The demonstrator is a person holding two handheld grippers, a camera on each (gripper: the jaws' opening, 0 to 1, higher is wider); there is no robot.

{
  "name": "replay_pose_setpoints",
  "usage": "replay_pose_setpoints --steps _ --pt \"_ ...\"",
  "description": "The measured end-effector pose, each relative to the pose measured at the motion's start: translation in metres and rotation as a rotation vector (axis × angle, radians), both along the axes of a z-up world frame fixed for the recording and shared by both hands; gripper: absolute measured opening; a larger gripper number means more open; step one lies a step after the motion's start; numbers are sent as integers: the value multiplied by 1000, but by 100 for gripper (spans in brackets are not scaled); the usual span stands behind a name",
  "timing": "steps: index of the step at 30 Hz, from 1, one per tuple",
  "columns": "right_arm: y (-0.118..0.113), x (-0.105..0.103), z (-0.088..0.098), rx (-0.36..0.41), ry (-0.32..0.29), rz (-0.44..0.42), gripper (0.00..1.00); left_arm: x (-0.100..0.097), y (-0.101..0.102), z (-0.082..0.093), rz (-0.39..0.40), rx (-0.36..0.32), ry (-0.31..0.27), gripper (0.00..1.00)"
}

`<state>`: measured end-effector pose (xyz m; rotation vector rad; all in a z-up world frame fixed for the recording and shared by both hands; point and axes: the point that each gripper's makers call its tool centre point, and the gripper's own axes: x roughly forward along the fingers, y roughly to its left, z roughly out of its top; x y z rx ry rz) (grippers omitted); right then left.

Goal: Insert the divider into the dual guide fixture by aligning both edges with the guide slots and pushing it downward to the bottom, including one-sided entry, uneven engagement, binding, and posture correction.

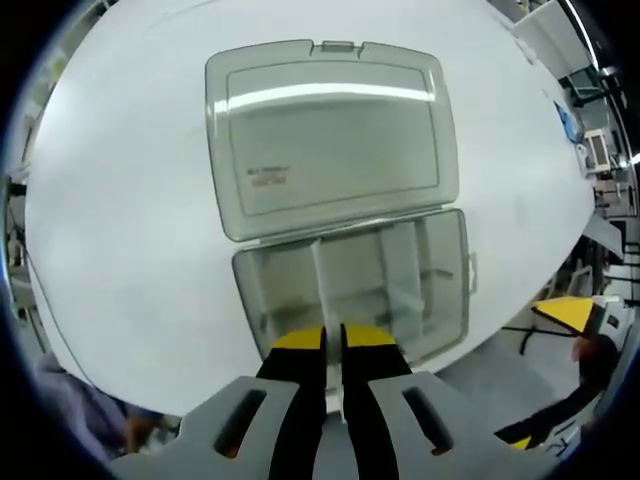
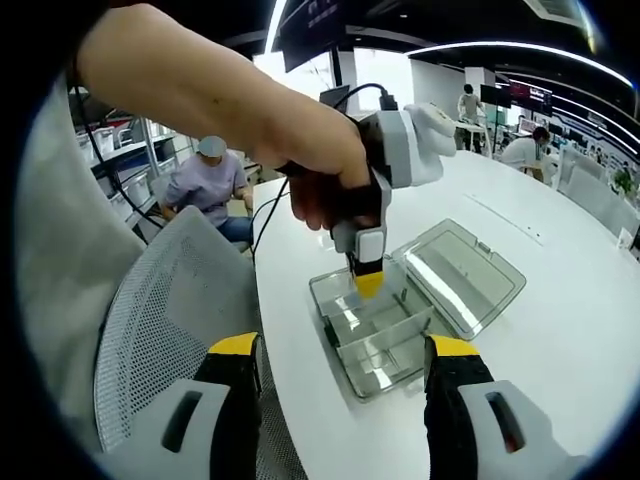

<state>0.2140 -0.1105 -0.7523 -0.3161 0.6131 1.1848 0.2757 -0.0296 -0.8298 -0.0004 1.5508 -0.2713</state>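
White round tabletop point(image 2: 560, 330) takes up most of both views, with an open workshop area behind it, shelving, ceiling light strips, and a seated person in a purple shirt point(image 2: 208, 185) further back. Next to the table edge there's a grey mesh office chair point(image 2: 165, 310), close under the right gripper's camera.

On the table sits a clear plastic compartment box point(image 1: 350, 285) with its hinged lid point(image 1: 330, 135) flipped fully open and lying flat behind the tray. Inside the tray you can see a few upright partitions splitting it into sections.

Left gripper point(image 2: 367, 285), held by a hand point(image 2: 325, 185), hangs right over the near-left part of the tray, tips pointing down. In its own view the yellow-tipped jaws are pressed nearly together, pinching a thin clear plastic divider point(image 1: 333, 385) edge-on, lined up above the tray. Can't tell if its edges are in the slots.

Right gripper point(image 2: 340, 350) hovers near the chair, jaws spread wide, holding nothing.
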Motion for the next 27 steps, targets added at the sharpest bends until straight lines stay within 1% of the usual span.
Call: replay_pose_setpoints --steps 10,27 --pt "-2 0 1 -2 -1 -3 63 0 -2 2 -14 10 10 1" --pt "-3 0 -1 0 4 -8 63 -1 -3 -2 -48 31 9 1"
